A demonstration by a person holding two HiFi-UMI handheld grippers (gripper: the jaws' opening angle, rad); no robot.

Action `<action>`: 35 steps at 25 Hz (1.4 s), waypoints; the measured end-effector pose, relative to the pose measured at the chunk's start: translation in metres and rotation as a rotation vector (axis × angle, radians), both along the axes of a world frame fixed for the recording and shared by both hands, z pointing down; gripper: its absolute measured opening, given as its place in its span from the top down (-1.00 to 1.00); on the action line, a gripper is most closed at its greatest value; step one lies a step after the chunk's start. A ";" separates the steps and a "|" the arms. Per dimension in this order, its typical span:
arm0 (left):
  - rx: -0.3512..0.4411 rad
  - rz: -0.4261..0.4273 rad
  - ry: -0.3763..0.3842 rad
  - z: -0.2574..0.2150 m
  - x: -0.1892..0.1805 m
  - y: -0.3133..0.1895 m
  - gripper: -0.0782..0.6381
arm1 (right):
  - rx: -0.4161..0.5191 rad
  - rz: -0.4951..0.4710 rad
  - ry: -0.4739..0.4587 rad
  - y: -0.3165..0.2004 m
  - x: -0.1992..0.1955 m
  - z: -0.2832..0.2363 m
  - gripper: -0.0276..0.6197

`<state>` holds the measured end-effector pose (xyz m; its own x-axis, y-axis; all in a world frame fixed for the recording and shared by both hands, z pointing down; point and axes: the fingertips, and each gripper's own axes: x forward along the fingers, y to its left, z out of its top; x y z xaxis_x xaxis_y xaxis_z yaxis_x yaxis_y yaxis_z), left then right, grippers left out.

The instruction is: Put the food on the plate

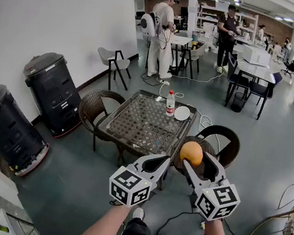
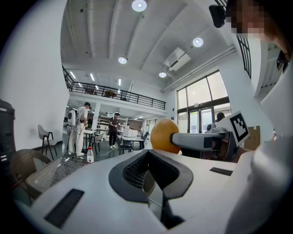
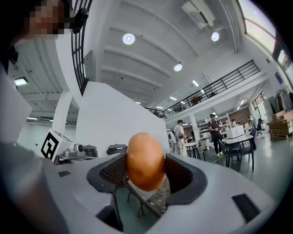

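Note:
A round orange food item [image 1: 192, 152] hangs in the air between the pads of my right gripper [image 1: 196, 157], which is shut on it. It fills the space between the jaws in the right gripper view [image 3: 145, 161]. My left gripper [image 1: 162, 160] is beside it on the left, jaws together and empty. The left gripper view shows the orange food [image 2: 164, 135] just beyond its own tips. The white plate [image 1: 182, 113] lies on the far right corner of the mesh-topped table [image 1: 135, 123], well ahead of both grippers.
A plastic bottle [image 1: 170, 104] with a red label stands next to the plate. Wicker chairs [image 1: 96, 105] ring the table. Two black bins [image 1: 51, 90] stand by the left wall. People [image 1: 162, 30] work at tables farther back. Cables lie on the floor.

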<state>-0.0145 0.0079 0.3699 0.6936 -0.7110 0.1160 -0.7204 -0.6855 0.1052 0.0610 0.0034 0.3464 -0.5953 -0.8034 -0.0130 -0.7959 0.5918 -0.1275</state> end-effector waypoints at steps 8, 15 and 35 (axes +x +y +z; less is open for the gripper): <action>-0.006 0.003 -0.003 0.000 0.005 -0.002 0.76 | 0.004 0.000 -0.014 -0.003 0.006 -0.003 0.07; -0.009 0.003 -0.002 0.000 0.006 -0.005 0.76 | 0.000 -0.006 -0.025 -0.005 0.008 -0.003 0.07; -0.009 0.031 0.015 0.013 0.006 -0.066 0.76 | -0.015 0.033 -0.035 -0.066 0.015 0.006 0.06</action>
